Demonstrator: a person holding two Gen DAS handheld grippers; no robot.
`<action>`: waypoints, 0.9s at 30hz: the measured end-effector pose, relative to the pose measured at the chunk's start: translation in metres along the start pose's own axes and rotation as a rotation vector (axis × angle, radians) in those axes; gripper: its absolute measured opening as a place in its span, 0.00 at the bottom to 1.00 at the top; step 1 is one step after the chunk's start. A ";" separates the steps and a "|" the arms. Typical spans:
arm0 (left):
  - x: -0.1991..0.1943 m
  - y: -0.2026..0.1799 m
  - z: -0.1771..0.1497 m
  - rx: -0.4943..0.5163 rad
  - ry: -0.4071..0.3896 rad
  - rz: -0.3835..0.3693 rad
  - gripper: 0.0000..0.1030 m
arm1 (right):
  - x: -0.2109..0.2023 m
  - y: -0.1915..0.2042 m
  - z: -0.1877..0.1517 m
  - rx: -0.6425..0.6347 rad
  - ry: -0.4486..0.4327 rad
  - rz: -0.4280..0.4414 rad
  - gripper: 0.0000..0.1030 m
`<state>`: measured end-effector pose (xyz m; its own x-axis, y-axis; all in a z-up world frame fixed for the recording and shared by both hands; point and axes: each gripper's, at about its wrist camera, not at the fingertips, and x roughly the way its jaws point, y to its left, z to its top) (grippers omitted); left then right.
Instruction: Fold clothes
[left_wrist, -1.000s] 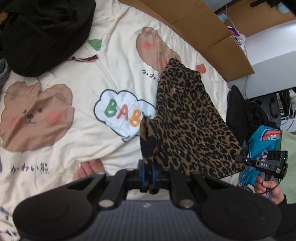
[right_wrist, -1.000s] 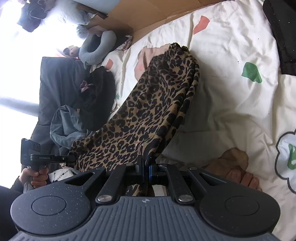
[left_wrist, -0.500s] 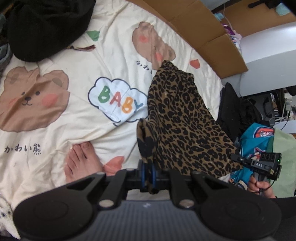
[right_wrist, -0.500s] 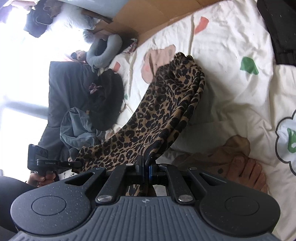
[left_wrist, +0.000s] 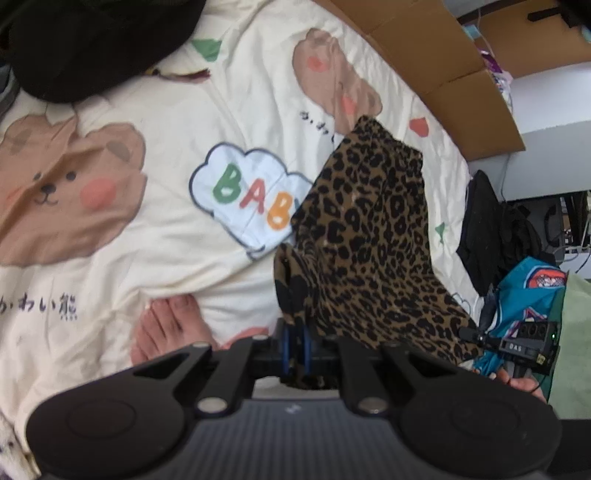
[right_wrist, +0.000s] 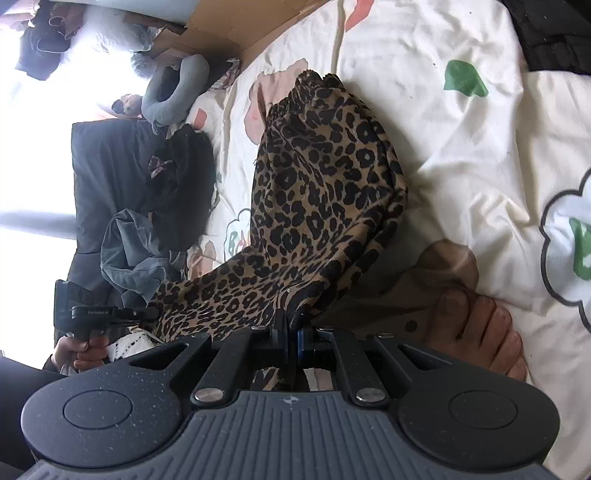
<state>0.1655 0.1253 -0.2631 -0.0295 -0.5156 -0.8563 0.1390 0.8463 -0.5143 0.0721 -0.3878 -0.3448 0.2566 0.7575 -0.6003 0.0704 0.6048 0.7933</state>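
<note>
A leopard-print garment (left_wrist: 369, 236) hangs stretched between both grippers over a cream quilt with bear prints (left_wrist: 110, 229). Its far end rests on the quilt, while the near edge is lifted. My left gripper (left_wrist: 295, 343) is shut on one bunched corner of the garment. In the right wrist view the same leopard-print garment (right_wrist: 325, 192) runs away from my right gripper (right_wrist: 290, 332), which is shut on the other corner. Each view shows the opposite gripper at the garment's far corner, held in a hand: the right gripper (left_wrist: 524, 343) and the left gripper (right_wrist: 88, 310).
A black garment (left_wrist: 92, 40) lies at the quilt's far left. A bare foot (left_wrist: 170, 328) stands on the quilt close to the grippers. Cardboard (left_wrist: 443, 62) borders the far edge. Dark and grey clothes (right_wrist: 140, 206) are piled beside the quilt (right_wrist: 461, 155).
Both grippers have sunk with the garment still held, and more of its far end now lies on the quilt. The views have rolled slightly.
</note>
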 end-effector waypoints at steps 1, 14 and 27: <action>-0.001 -0.002 0.003 0.004 -0.009 -0.004 0.07 | -0.001 0.000 0.002 -0.006 -0.004 0.003 0.02; -0.010 -0.018 0.057 -0.020 -0.112 -0.092 0.07 | -0.004 0.002 0.045 -0.009 -0.100 0.019 0.02; 0.012 -0.007 0.114 -0.151 -0.155 -0.211 0.07 | 0.010 -0.013 0.099 0.002 -0.156 -0.010 0.02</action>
<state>0.2768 0.0982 -0.2648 0.1110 -0.6868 -0.7184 -0.0028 0.7226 -0.6912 0.1690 -0.4126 -0.3506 0.4022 0.7040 -0.5853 0.0753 0.6117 0.7875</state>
